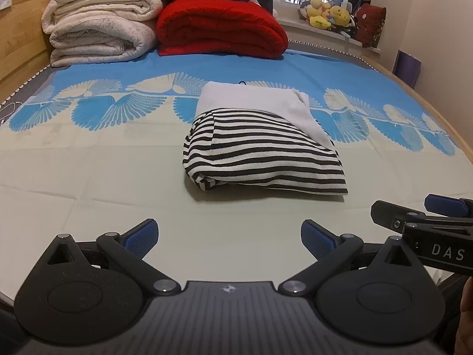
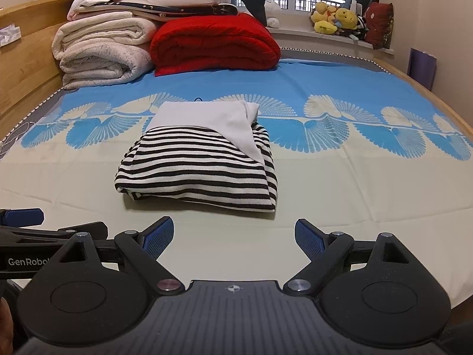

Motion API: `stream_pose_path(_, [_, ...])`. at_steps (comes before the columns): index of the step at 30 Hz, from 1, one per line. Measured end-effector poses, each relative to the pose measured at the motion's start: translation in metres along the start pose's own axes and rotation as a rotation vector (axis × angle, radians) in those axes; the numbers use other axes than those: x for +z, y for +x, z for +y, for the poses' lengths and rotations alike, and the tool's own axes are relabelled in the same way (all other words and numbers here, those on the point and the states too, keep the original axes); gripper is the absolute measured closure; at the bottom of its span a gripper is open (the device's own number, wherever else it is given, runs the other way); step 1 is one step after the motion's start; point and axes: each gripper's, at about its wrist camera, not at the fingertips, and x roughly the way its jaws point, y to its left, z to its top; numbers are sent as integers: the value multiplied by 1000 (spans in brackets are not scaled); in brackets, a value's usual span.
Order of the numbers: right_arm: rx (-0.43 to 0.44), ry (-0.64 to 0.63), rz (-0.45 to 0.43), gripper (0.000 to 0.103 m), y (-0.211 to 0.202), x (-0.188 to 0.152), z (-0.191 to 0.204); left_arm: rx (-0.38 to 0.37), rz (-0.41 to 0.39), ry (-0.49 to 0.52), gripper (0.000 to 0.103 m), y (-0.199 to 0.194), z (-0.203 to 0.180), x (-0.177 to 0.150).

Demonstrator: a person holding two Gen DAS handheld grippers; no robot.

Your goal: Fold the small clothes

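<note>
The folded striped garment lies mid-bed, bare sheet around it. Both grippers, left and right, are released at the near edge; the tissue box, perhaps, shows only in the right view

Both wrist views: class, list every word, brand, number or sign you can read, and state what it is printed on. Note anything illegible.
"DAS": white letters on the right hand-held gripper, cut off by the frame edge in the left wrist view.
"GenRobo": white letters on the left hand-held gripper, cut off behind the right gripper's linkage in the right wrist view.
Small cross-in-circle mark, no letters: on each camera's own gripper body.
Nothing readable on the striped garment or the bedsheet.
</note>
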Motion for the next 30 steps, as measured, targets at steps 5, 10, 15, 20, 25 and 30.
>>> stream_pose_path(5, [0,0,1,13,1,0,0,-2,3,3,1,1,0,0])
stream_pose_path(10, [-3,-4,3,13,1,-1,-2,-4,6,6,1,3,1,-1])
stream_pose_path(15, [-4,-4,6,13,2,-1,-4,-4,6,6,1,3,1,0])
stream_pose_path(20, [-4,-4,9,13,2,0,-5,-5,6,5,1,3,0,0])
stream_pose_path(25, [-5,-4,10,13,2,-1,-5,-6,8,7,1,4,0,-1])
stream_pose_path(30, [-7,-3,12,13,3,-1,-6,-9,14,6,1,7,-2,-2])
